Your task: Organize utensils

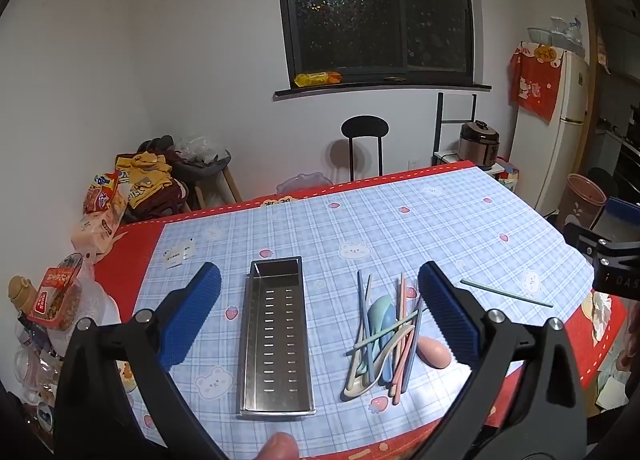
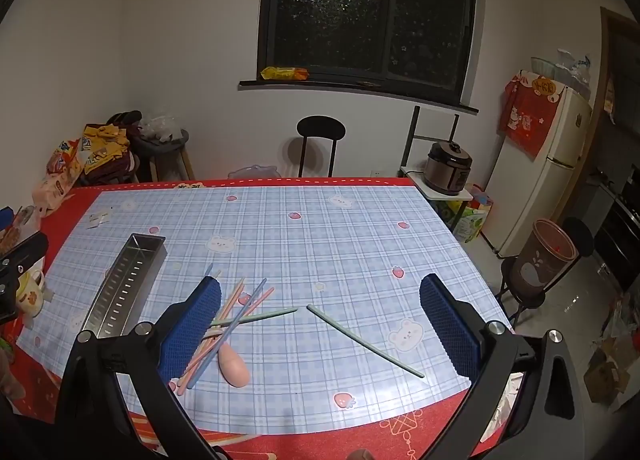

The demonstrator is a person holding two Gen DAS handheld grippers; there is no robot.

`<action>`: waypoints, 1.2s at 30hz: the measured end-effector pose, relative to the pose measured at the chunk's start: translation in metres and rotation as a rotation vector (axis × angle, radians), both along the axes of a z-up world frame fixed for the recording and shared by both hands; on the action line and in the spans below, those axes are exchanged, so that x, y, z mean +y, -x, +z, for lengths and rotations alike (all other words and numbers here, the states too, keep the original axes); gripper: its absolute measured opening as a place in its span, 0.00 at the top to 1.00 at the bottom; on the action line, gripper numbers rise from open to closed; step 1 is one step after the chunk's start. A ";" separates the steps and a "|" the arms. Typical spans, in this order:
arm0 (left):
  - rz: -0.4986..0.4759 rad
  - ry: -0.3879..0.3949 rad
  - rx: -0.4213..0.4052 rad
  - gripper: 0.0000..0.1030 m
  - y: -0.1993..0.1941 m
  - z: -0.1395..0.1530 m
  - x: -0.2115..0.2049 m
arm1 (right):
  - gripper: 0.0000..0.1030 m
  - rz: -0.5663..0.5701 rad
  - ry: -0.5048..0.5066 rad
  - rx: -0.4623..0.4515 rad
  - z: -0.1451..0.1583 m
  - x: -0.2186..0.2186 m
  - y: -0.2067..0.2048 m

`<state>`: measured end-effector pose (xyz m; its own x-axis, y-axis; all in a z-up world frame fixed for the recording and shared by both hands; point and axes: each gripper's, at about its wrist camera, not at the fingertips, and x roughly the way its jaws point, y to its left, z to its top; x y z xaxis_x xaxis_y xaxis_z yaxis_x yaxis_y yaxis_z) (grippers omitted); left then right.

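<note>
Both jaws stand wide apart, holding nothing. On the plaid surface (image 1: 440, 228), a steel tray (image 1: 276, 340) lies left of piled utensils (image 1: 384, 336); one green chopstick (image 2: 364, 340) lies apart. No writing is legible.

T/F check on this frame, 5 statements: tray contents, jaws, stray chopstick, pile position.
1. The metal tray holds no utensils. True.
2. The left gripper is shut on a chopstick. False: its jaws stand open, holding nothing.
3. One green chopstick lies apart from the utensil pile. True.
4. The right gripper has open jaws. True.
5. The pile sits inside the tray. False: it lies on the tablecloth beside the tray.
</note>
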<state>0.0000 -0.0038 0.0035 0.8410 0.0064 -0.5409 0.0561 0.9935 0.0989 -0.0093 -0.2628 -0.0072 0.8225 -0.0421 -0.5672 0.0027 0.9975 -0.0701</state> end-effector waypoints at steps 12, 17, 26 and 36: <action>-0.002 -0.001 0.000 0.05 0.000 -0.001 0.000 | 0.05 -0.002 0.003 0.006 -0.001 0.000 -0.002; -0.011 -0.004 -0.001 0.05 0.000 -0.005 -0.001 | 0.05 -0.003 -0.001 0.004 -0.001 0.000 -0.002; -0.024 -0.011 -0.017 0.05 0.004 -0.006 -0.004 | 0.05 0.002 0.002 0.001 -0.003 0.002 0.000; -0.026 -0.005 -0.015 0.05 0.006 0.000 -0.003 | 0.05 0.000 0.002 0.001 -0.003 0.002 0.000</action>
<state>-0.0056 -0.0066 0.0033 0.8490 -0.0127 -0.5283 0.0800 0.9913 0.1047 -0.0091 -0.2603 -0.0103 0.8219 -0.0432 -0.5680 0.0025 0.9974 -0.0722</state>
